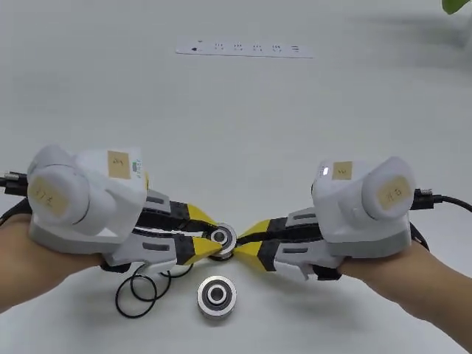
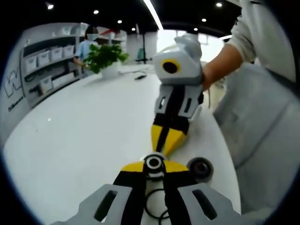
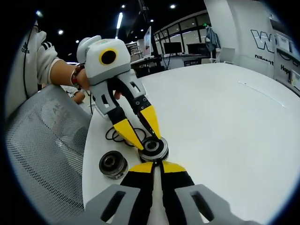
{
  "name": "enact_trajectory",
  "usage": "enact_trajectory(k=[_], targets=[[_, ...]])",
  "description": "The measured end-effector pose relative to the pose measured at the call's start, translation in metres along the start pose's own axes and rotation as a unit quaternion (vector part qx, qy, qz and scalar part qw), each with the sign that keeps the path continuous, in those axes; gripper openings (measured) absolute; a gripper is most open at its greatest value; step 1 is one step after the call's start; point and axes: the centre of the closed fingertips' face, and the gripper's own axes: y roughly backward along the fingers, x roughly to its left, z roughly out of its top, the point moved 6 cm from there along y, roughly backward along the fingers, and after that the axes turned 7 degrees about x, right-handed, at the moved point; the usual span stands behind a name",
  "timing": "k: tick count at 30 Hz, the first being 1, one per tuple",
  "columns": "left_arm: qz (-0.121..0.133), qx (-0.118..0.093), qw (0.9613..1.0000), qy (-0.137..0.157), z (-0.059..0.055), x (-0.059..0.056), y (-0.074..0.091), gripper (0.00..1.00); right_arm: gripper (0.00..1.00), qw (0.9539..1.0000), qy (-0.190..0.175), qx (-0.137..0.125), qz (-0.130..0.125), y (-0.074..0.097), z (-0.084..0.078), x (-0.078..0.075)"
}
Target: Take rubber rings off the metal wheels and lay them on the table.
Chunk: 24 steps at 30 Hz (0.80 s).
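Left gripper (image 1: 209, 239) clamps the wheel (image 1: 222, 237); right gripper (image 1: 248, 238), jaws pressed together, meets its rim from the opposite side.

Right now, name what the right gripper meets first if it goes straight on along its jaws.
The right gripper meets the round silver metal wheel clamped by the left gripper; they may already touch.

Open table (image 1: 243, 125) ahead, spare wheel (image 1: 216, 296) and loose rings (image 1: 140, 291) (near side) obstructing
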Motion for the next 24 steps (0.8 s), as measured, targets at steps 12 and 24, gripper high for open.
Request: enact_trajectory(k=[12,24], targets=[[0.006,0.002,0.9999,-0.012,0.0,0.0,-0.001,0.14,0.0,0.9886,-0.149,-0.019,0.007,0.005,-0.002,-0.005],[0.002,-0.012,0.9996,-0.027,-0.002,0.001,-0.001,0.13,0.0,0.9787,-0.201,-0.039,0.011,0.009,0.004,0.0]])
